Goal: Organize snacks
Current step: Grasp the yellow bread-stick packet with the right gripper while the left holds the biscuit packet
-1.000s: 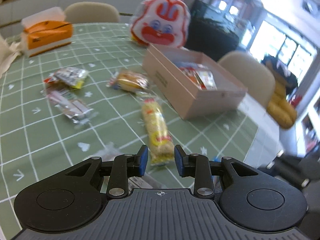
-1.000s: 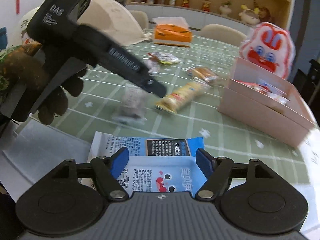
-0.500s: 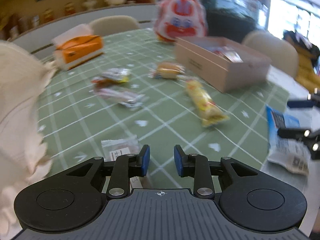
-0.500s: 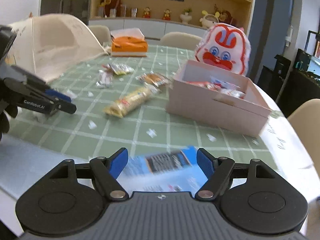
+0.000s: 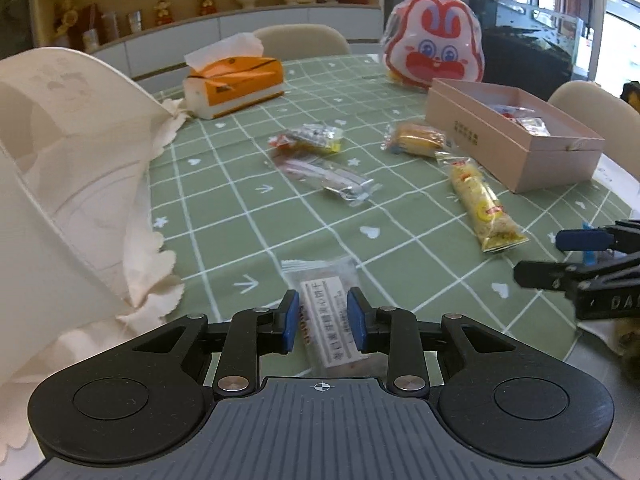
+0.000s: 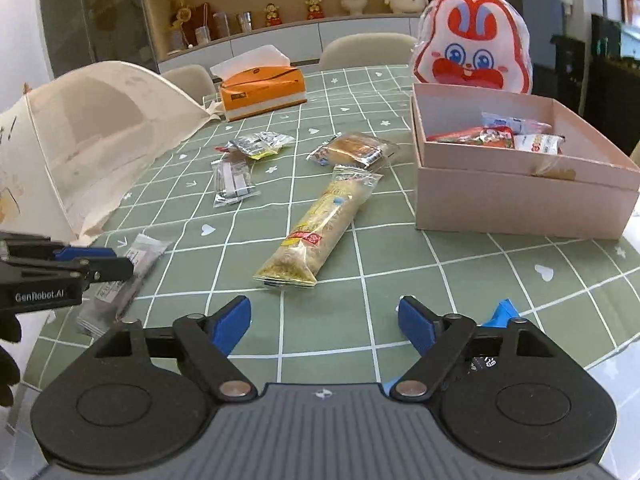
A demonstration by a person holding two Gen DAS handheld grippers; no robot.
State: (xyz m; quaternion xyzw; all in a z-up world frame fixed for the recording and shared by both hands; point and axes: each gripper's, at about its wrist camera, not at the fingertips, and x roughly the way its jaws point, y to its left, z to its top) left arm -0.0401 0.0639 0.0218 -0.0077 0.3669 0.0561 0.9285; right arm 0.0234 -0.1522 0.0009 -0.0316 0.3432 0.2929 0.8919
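Two grippers over the green checked tablecloth (image 6: 400, 240). Left gripper (image 5: 323, 326), low in its frame, part open, its blue pads either side of a clear flat biscuit packet (image 5: 326, 312), not pressing it. Right gripper (image 6: 324, 320) has just been opening, stands wide, empty. Long yellow snack bar (image 6: 320, 232) centre frame; pink cardboard box (image 6: 520, 200) right, holding wrapped snacks.
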